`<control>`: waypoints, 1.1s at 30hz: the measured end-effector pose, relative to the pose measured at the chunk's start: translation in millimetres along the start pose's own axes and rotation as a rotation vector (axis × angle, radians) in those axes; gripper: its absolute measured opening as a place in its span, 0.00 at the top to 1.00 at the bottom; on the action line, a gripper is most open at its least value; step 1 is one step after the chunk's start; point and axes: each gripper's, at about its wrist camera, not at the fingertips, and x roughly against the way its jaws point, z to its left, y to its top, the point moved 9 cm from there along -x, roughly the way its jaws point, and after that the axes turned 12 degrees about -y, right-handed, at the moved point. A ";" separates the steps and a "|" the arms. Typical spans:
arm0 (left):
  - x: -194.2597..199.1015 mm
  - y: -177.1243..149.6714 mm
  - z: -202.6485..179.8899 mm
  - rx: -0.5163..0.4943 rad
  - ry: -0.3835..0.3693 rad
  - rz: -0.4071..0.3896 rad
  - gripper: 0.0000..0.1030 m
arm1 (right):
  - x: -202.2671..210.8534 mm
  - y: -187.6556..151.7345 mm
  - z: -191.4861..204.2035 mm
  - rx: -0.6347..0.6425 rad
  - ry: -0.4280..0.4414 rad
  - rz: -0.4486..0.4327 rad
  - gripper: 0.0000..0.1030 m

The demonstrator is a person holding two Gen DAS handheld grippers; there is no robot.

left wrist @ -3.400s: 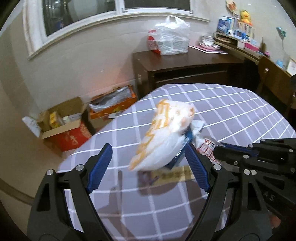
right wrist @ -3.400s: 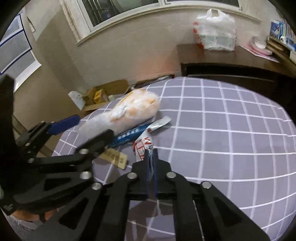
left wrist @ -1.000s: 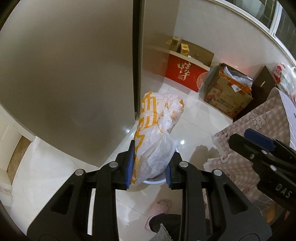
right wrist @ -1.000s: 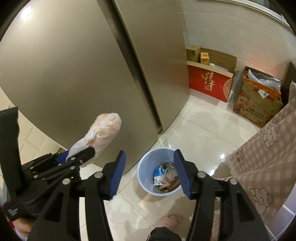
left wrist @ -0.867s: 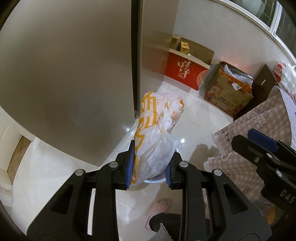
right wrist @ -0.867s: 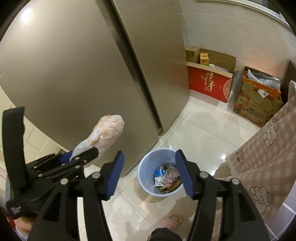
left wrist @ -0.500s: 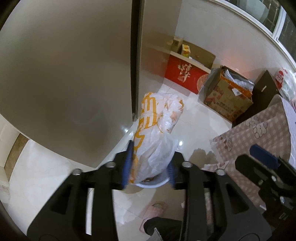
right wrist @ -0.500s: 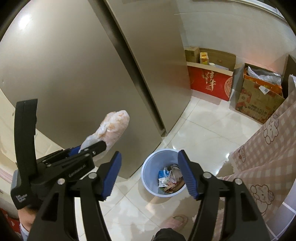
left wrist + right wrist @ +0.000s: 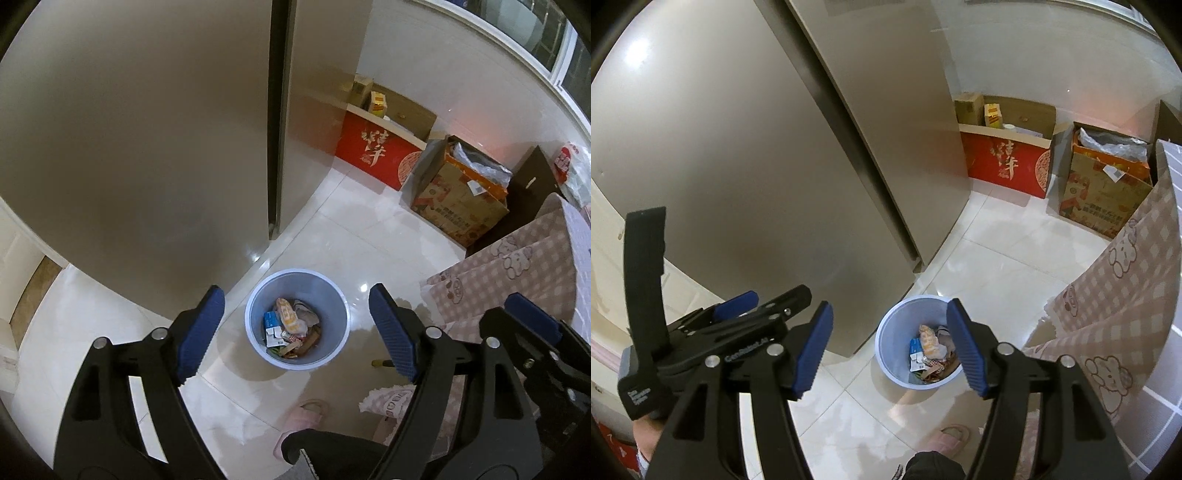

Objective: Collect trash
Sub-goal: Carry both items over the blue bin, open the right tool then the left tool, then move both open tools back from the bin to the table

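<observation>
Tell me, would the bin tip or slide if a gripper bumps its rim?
The bin looks like light, thin plastic holding only a shallow layer of wrappers, so probably little weight anchors it. On the glossy tile floor it would likely slide before tipping.

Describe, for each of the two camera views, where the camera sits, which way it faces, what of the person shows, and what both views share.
Left wrist: on the open left gripper, facing down at the waste bin on the tiled floor; the right gripper, a slipper and a dark trouser leg show.
Right wrist: on the open right gripper, facing down at the same bin; the left gripper, its holding hand and the slipper show.
Shared: bin, fridge, red box, checked tablecloth.
</observation>
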 end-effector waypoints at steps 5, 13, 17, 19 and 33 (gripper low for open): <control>17.3 -0.3 -9.9 -0.010 -0.008 -0.020 0.23 | 17.3 0.7 -3.1 -0.007 0.001 -0.025 0.38; 52.1 2.7 -49.0 -0.053 -0.032 -0.074 0.23 | 64.6 6.6 -27.1 -0.025 -0.004 -0.096 0.37; 65.8 4.7 -80.2 -0.085 -0.061 -0.101 0.23 | 93.3 10.3 -53.6 -0.042 -0.019 -0.137 0.35; 69.8 5.1 -103.1 -0.109 -0.084 -0.109 0.23 | 107.6 12.4 -72.4 -0.050 -0.038 -0.157 0.35; 33.3 4.3 -317.3 -0.384 -0.219 -0.062 0.22 | 182.6 10.0 -297.6 -0.228 -0.298 -0.202 0.34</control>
